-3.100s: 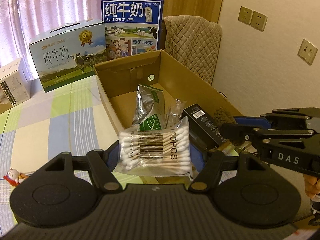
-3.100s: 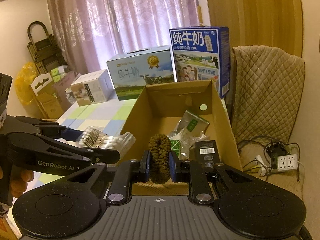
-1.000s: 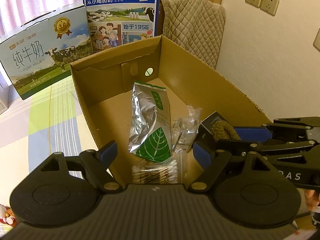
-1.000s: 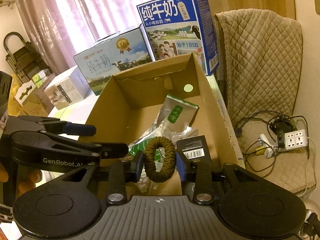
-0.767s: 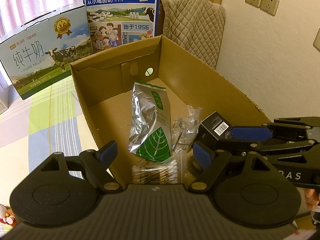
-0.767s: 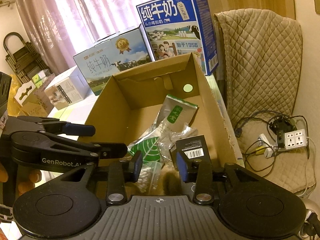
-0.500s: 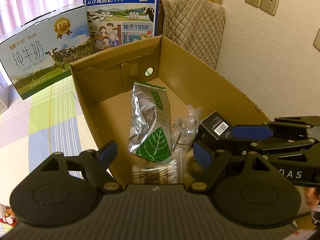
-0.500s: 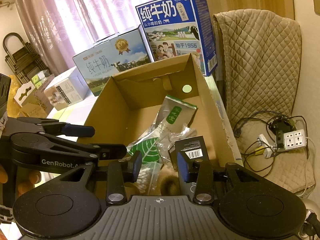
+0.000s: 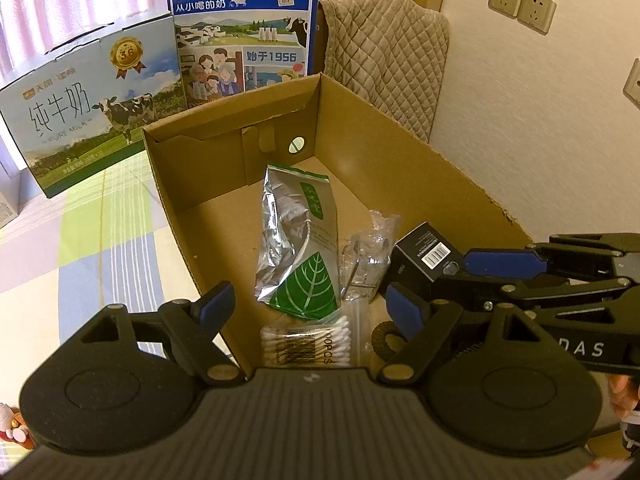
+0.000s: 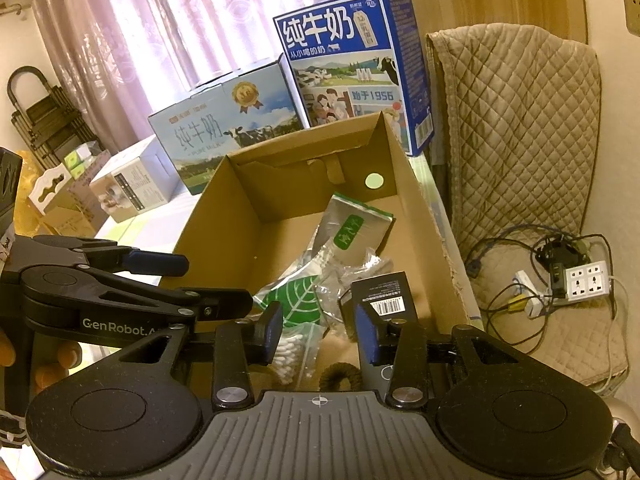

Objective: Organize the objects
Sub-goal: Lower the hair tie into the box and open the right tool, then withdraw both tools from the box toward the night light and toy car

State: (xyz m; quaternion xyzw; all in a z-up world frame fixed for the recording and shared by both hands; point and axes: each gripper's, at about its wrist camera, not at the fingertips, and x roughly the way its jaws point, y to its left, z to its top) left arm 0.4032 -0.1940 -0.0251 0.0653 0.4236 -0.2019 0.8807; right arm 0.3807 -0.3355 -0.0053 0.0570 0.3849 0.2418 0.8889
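An open cardboard box (image 9: 400,120) (image 10: 208,216) holds a silver-green pouch (image 9: 298,240) (image 10: 348,236), a clear plastic bag (image 9: 368,256), a black carton (image 9: 424,254) (image 10: 384,300), a cotton swab pack (image 9: 306,346) (image 10: 290,354) and a brown hair tie (image 9: 384,340) (image 10: 340,376). My left gripper (image 9: 310,310) (image 10: 208,280) hangs open over the box's near left corner, above the swabs. Just above the hair tie, my right gripper (image 10: 319,332) (image 9: 452,274) stands open with nothing between its fingers.
Two milk cartons (image 9: 92,112) (image 9: 244,24) stand behind the box on a checked tablecloth (image 9: 100,248). A quilted chair (image 10: 516,120) with a power strip (image 10: 588,280) and cables lies to the right. A small figurine (image 9: 10,424) sits near the left edge.
The left gripper let go of the cotton swab pack, which now lies in the box. The right gripper opened and the hair tie dropped onto the box floor.
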